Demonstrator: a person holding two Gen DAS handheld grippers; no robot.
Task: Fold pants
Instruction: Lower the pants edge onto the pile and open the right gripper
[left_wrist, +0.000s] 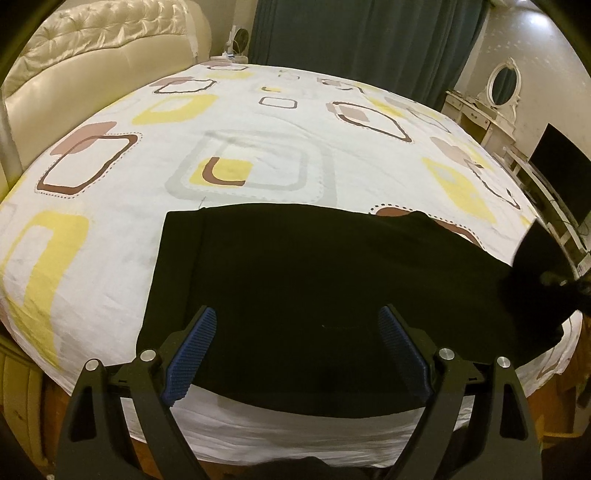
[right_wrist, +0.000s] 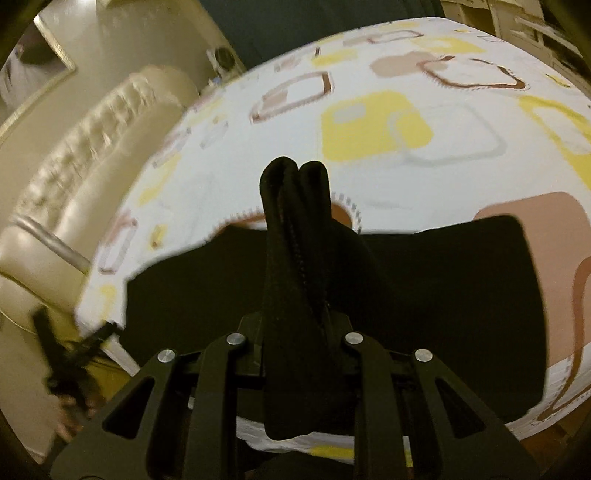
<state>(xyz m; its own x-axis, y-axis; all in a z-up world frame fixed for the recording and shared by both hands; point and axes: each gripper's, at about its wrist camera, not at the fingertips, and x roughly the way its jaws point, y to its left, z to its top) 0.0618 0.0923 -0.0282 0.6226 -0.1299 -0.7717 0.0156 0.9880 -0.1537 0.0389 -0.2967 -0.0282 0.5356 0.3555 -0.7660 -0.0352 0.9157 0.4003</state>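
A bunched fold of the black pants (right_wrist: 295, 258) is clamped in the right gripper (right_wrist: 293, 321); the rest lies flat on the bed (left_wrist: 258, 147). The left gripper (left_wrist: 297, 354) is spread wide over the pants, holding nothing. A fold-over toward nine o'clock seems under way; next, the lifted end should be laid squarely, then released.

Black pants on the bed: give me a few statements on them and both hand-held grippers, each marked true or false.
1. The left hand-held gripper is open, nothing between its blue pads. True.
2. The right hand-held gripper is open and empty. False: it is shut on a bunched fold of the black pants.
3. The pants lie on a patterned bedsheet. True.
4. The pants are white. False: they are black.
5. The pants lie at the headboard. False: they lie at the near edge.
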